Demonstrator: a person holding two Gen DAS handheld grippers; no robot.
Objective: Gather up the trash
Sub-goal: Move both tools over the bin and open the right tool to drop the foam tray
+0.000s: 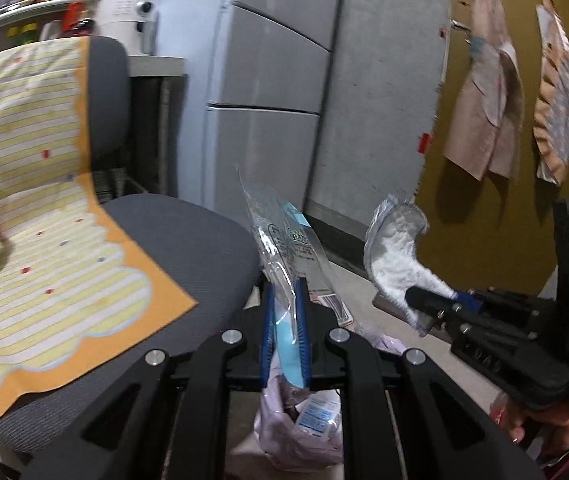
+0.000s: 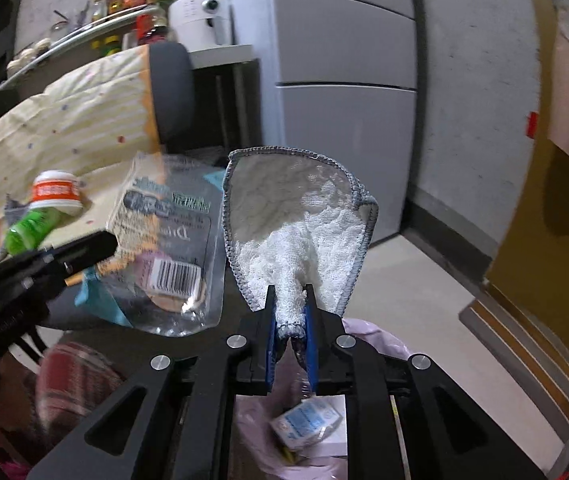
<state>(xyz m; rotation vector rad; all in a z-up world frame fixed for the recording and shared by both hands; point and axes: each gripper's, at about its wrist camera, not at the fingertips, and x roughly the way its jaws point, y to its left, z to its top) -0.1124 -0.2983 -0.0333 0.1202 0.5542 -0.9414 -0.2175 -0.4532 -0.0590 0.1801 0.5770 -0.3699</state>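
Note:
My left gripper [image 1: 284, 300] is shut on a clear plastic wrapper [image 1: 284, 240] with printed text and a barcode; in the right wrist view the same wrapper [image 2: 164, 248] hangs from the left gripper [image 2: 84, 248]. My right gripper [image 2: 290, 304] is shut on a white cloth with grey edging [image 2: 300, 216], and the left wrist view shows that cloth [image 1: 396, 256] at the right. Both are held above a pale pink trash bag [image 1: 300, 432] on the floor, its mouth open [image 2: 380, 340], with a blue-and-white packet [image 2: 304, 424] inside.
A grey office chair [image 1: 188, 248] stands at left, draped with a striped yellow and orange cloth [image 1: 44, 184]. On it lie a green bottle [image 2: 32, 228] and an orange-and-white cup [image 2: 54, 194]. A grey fridge [image 1: 276, 92] stands behind, a yellow door [image 1: 484, 208] at right.

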